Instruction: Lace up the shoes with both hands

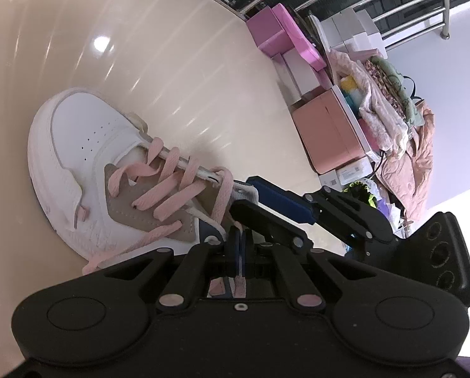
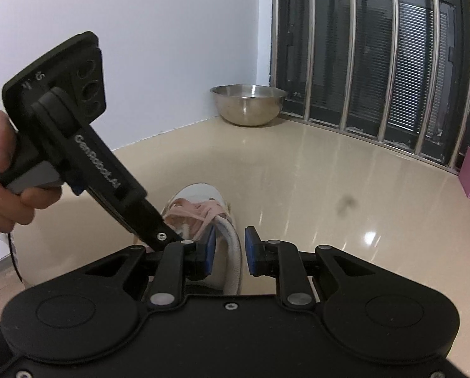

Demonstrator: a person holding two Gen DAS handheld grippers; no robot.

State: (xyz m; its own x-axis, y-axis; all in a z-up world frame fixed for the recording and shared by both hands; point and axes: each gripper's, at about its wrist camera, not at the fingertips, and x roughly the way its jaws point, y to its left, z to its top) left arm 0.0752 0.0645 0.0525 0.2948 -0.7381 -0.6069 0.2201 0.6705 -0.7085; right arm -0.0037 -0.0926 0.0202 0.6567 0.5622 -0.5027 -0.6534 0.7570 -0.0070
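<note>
A: Pink lace point(image 1: 159, 189) crisscrosses a white shoe point(image 1: 77, 145) that lies on the glossy beige floor point(image 1: 172, 47), toe toward the upper left in the left wrist view

B: And the left hand-held gripper point(image 1: 238, 252)?

A: Its blue pads are pressed together on a strand of that lace, which runs up from the shoe's top eyelets and comes out below the pads as a short pink tail. The jaws are fully closed on it

B: The right hand-held gripper point(image 2: 230, 250)?

A: A little way open. In its own view the blue pads point(image 2: 210, 249) stand apart either side of the shoe's white padded collar point(image 2: 233, 252). The collar sits between them, nearer the left pad; whether that pad touches it I cannot tell. The right pad is clear of it

B: Where are the two relative to each other?

A: Close. The left one, held in a hand point(image 2: 2, 173), slants down from the upper left of the right wrist view, its tip at the laces just beside the right one's left finger

B: Anything else around?

A: A steel bowl point(image 2: 247, 104) on the floor by the wall and barred window, and pink and white boxes point(image 1: 285, 41) with piled cloth point(image 1: 389, 100) well apart from the shoe
</note>
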